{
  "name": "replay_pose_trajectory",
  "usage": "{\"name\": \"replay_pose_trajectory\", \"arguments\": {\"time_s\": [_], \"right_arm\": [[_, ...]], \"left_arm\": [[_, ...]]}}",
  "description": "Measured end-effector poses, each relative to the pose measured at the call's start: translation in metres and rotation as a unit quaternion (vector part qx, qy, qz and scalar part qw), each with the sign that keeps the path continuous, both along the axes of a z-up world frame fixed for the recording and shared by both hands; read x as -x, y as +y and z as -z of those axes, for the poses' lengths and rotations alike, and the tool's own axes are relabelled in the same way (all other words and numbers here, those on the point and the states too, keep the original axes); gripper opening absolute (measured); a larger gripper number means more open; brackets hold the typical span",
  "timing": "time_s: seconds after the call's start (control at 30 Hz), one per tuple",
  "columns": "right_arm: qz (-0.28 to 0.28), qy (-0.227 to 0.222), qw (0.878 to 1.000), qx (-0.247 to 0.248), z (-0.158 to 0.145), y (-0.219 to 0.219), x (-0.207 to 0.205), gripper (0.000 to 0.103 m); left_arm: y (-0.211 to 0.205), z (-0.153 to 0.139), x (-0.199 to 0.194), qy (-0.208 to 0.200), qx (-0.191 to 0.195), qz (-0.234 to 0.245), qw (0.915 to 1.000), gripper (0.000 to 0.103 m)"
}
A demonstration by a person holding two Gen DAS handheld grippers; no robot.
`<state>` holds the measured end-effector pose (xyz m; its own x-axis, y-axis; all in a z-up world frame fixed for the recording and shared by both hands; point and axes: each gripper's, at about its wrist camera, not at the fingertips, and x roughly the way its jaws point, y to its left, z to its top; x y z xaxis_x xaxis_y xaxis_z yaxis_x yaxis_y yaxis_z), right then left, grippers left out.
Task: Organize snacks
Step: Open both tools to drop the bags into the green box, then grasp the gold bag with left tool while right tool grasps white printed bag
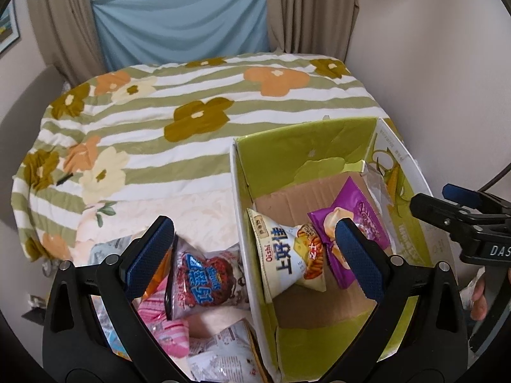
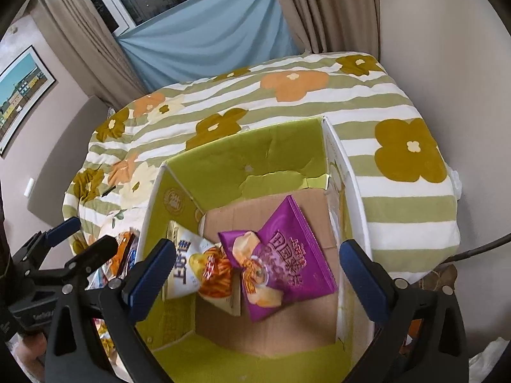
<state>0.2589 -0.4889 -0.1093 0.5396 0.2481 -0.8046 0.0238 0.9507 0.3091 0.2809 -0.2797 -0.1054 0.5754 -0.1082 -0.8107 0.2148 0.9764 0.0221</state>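
A green-lined cardboard box [image 1: 242,198] [image 2: 287,146] stands open on the bed. Inside lie a white Oishi snack bag [image 1: 287,255] [image 2: 198,265] and a purple chip bag [image 1: 354,223] [image 2: 287,255]. Left of the box, loose snacks lie on the bed: a white and blue bag [image 1: 207,274], a pink pack [image 1: 166,328] and a white printed bag [image 1: 223,357]. My left gripper [image 1: 255,255] is open and empty, straddling the box's left wall. My right gripper [image 2: 258,274] is open and empty above the box's inside; it also shows at the right edge of the left wrist view [image 1: 447,204].
The bed carries a green-striped flowered quilt [image 1: 198,118] [image 2: 399,153]. A wall runs close along the right side. Curtains and a blue sheet hang behind the bed. A black cable [image 2: 479,249] hangs at the right.
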Motion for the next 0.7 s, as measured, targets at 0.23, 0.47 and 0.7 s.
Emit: {"name": "replay_pose_trajectory", "arguments": {"time_s": [0.23,0.47,0.7], "right_arm": [[-0.017,-0.04,0.999,0.015,-0.028,0.004,0.024,0.102],[-0.02,-0.091,0.995,0.044,-0.059,0.027,0.059,0.102],[-0.015,-0.124,0.992,0.036,-0.078,0.069,0.097,0.102]], "left_arm": [[0.018,-0.019,0.031,-0.009,0.006,-0.024,0.9997,0.1],[0.071,-0.043,0.074,-0.03,0.027,-0.053,0.9978,0.1],[0.144,-0.058,0.12,-0.049,0.025,-0.067,0.9962,0.1]]}}
